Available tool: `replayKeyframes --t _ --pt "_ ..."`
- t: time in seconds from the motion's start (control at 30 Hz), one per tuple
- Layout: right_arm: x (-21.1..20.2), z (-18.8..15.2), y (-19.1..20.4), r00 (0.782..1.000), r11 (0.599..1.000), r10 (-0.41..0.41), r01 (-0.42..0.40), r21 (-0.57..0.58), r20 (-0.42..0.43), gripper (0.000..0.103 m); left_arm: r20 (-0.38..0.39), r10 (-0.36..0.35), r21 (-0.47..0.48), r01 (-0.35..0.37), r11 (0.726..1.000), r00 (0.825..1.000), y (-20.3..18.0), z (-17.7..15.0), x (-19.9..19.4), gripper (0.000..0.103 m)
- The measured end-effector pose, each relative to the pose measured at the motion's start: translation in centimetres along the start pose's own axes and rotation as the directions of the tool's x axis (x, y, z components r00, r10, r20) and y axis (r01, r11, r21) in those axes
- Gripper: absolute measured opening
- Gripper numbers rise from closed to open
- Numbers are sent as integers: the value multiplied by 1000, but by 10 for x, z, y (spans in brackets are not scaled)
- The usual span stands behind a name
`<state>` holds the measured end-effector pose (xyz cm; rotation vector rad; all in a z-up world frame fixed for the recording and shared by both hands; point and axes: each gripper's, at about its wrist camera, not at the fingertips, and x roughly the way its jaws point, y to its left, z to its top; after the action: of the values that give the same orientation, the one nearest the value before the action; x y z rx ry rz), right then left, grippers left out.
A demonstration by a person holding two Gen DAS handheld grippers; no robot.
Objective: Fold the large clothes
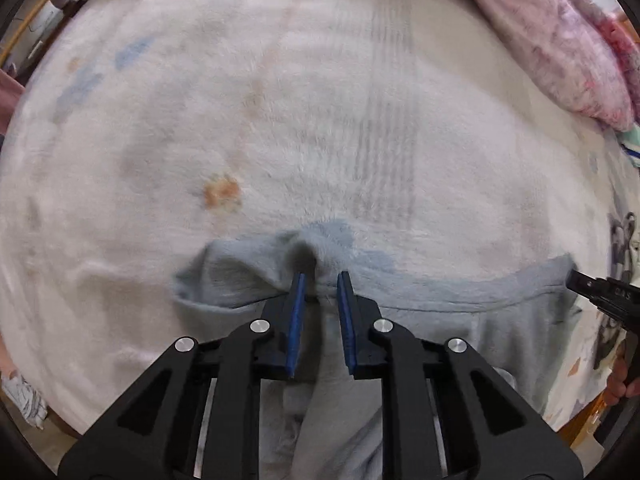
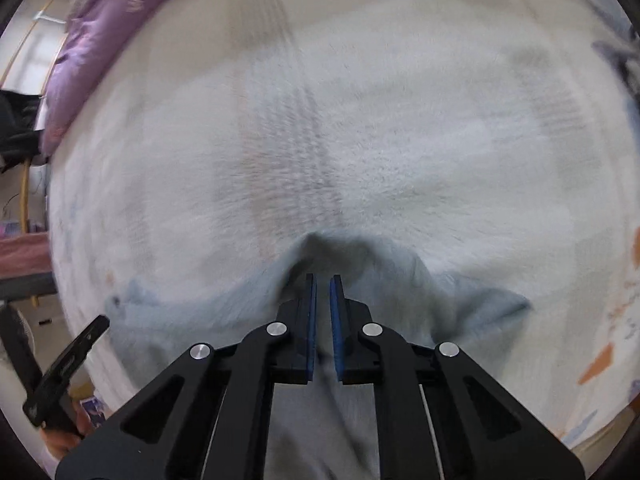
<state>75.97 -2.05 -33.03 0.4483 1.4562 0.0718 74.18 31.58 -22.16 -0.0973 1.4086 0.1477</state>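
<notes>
Pale blue garment [image 1: 432,320] lies on a fluffy white blanket [image 1: 280,120] covering the bed, its top hem strung between both grippers. Left gripper [image 1: 321,280] pinches a bunched bit of hem near the left corner, jaws narrowed w/ cloth between the pads. Right gripper [image 2: 323,280] is pressed nearly together on the hem toward the garment's right end; blur makes it hard to confirm, but fabric seems caught there. Pink pillow [image 1: 560,52] sits far right, purple one [image 2: 100,40] far left.

Step, I'd judge: hem gripped at two points, ready to carry for a fold. Next: lift both evenly, keep hem taut, lay it across w/o slipping.
</notes>
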Motion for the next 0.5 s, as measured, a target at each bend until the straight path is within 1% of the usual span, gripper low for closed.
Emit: replayKeyframes --t 0.03,0.07,0.1,0.13,0.17,0.2,0.23,0.3,0.33,0.37,0.4,0.43,0.47,0.5 --pt "19 6 -6 997 997 -80 80 8 -25 0 -23 35 -6 -35 999 999 -1 -7 11 16" --pt "25 8 -15 996 997 -75 76 26 -38 0 -51 83 -16 -84 996 995 3 -7 29 13" --pt "29 11 -23 998 997 -34 37 65 -44 0 -76 121 -21 -123 992 990 8 -7 44 11" --pt "25 14 -32 998 990 20 -11 139 -64 0 -75 101 -19 -103 995 992 11 -6 48 12" --pt "17 15 -36 998 987 31 -20 162 -63 0 -77 77 -18 -79 997 994 15 -4 45 12" --pt "2 16 -38 999 990 8 -3 140 -34 0 -83 67 -16 -69 998 994 17 -2 40 12" --pt "-15 16 -37 1000 996 -12 12 84 -1 0 -72 90 -3 -91 996 993 20 -1 29 12" --pt "-32 13 -41 1000 999 -21 21 32 15 2 -23 198 23 -198 980 980 28 -2 8 13" --pt "-29 10 -48 999 999 -33 33 19 5 2 -7 240 16 -240 971 971 34 -4 2 13" --pt "-19 7 -55 998 998 -56 57 16 -25 2 -17 229 -1 -229 974 973 40 -7 7 12" --pt "6 2 -67 990 994 -109 110 12 -93 0 -61 217 -17 -219 976 974 48 -10 24 12" --pt "18 -2 -76 993 996 -88 90 21 -84 0 -103 222 -26 -225 974 970 54 -13 39 12" --pt "16 -3 -80 996 997 -64 65 27 -60 0 -109 213 -34 -218 975 971 58 -17 49 12" --pt "13 -3 -82 996 997 -56 60 49 -68 0 -97 213 -35 -218 975 972 58 -16 47 12"
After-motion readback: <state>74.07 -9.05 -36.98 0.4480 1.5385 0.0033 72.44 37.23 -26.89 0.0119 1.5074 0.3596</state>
